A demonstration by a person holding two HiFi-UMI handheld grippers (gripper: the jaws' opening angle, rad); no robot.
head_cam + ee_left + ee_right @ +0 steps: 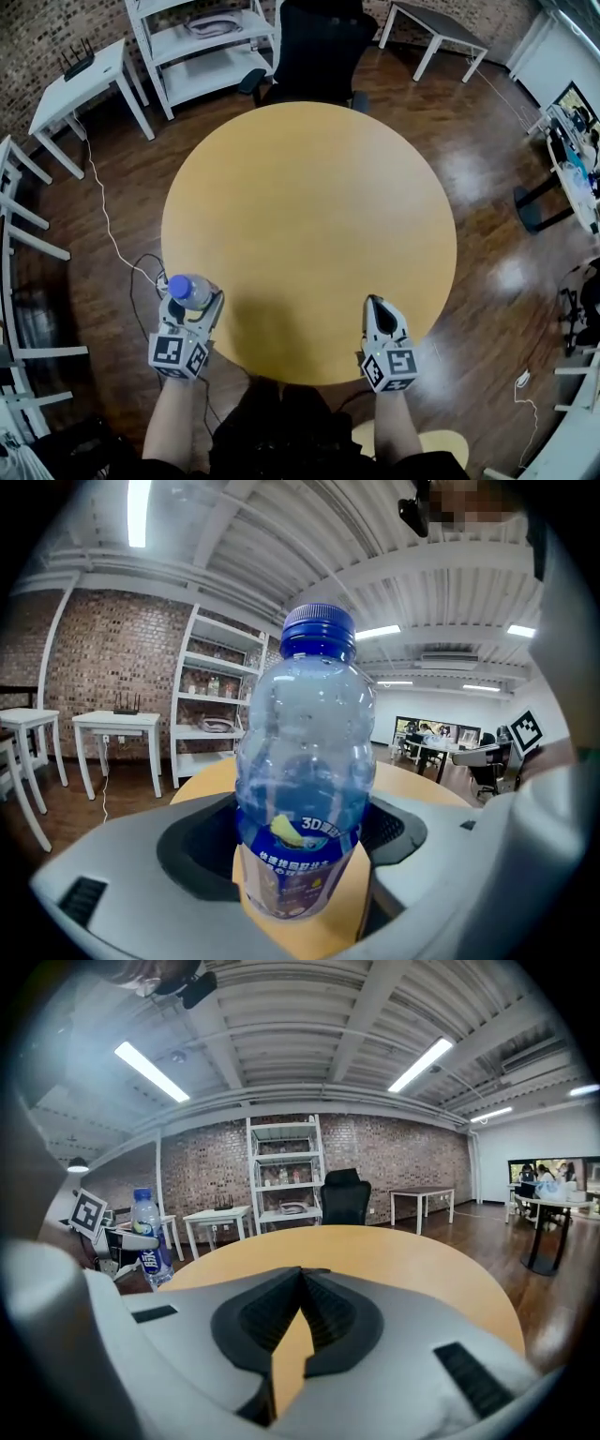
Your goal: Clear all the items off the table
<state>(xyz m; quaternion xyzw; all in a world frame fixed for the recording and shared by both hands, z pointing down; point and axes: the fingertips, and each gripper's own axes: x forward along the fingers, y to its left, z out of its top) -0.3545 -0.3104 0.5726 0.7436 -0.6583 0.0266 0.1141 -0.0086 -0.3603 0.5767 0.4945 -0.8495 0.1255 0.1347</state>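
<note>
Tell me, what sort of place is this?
Probably a loft-style office or lab: a red-brown brick wall, a white open shelving unit and a black swivel office chair.

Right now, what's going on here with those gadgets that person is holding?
A person stands at a round wooden table with a pair of tongs in each hand. The left tongs are clamped on a clear water bottle with a blue cap, held upright at the table's near left edge. The right tongs are closed on nothing, over the near edge. Nothing else shows on the tabletop.
</note>
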